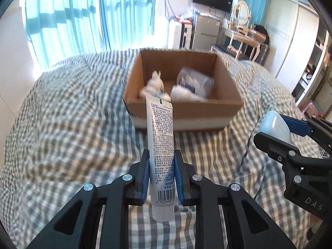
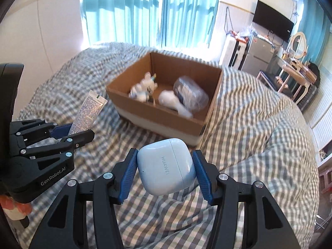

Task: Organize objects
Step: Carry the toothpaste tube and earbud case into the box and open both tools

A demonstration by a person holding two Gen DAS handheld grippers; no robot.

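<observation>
Left wrist view, glossy flat tube (image 1: 160, 145), corrugated cardboard box (image 1: 182, 112), rumpled gingham bedspread (image 1: 62, 134)

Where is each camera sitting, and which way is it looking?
Left wrist view: sits on the left gripper, looking along its jaws, shut on a toothpaste tube, toward the cardboard box; the right gripper shows at the right edge.
Right wrist view: sits on the right gripper, its jaws holding an earbud case, facing the box; the left gripper shows at left.
Shared: box, checked bedcover, curtains.

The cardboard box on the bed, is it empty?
No, the cardboard box already holds a small white plush toy, a white object and a clear plastic packet.
</observation>
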